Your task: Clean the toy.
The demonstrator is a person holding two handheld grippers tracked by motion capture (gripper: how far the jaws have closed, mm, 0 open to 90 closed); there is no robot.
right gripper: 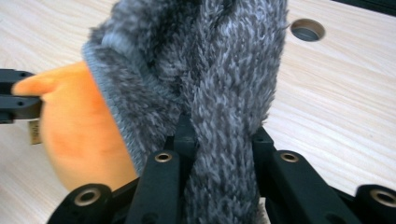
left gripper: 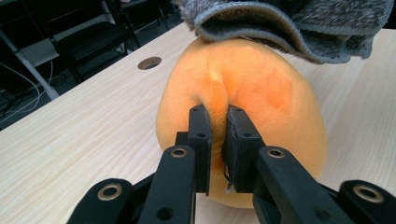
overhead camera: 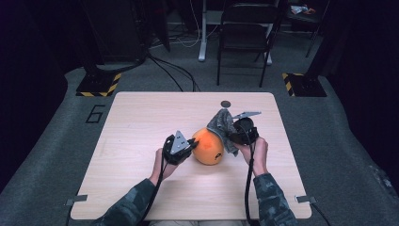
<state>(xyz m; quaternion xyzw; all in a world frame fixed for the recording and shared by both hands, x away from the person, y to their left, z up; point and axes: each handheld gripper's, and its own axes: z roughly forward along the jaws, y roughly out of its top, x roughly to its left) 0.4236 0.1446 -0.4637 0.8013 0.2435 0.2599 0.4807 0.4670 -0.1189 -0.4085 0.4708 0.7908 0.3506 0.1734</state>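
- My left claw (overhead camera: 188, 145) pinches a fold of the orange plush toy (overhead camera: 208, 146). In the left gripper view the two black jaws are nearly together, with a ridge of orange fuzz squeezed between them.
- My right claw (overhead camera: 235, 133) is clamped on a fuzzy grey sock (overhead camera: 223, 125). In the right gripper view the sock (right gripper: 219, 93) stands up thick between the jaws and hides most of them.
- The plush toy sits on the table (overhead camera: 141, 141), near the middle, between my two claws.
- The high view shows both my hands, my sleeves with a camouflage print, and a cable trailing from each claw.
- The left gripper view shows something the high view does not: the open cuff of the sock (left gripper: 289, 32) lies on the top of the plush toy (left gripper: 252, 93), touching it.
- The right gripper view shows the sock draped against the side of the plush toy (right gripper: 79, 135), and my other claw's black jaw at the left edge.
- The table is pale wood with a small round hole (overhead camera: 226, 104) near its far edge.
- The floor around it is grey carpet. A black folding chair (overhead camera: 247, 33) stands behind the table, well apart from it. Cables run over the floor, and yellow and black striped plates lie at both sides.
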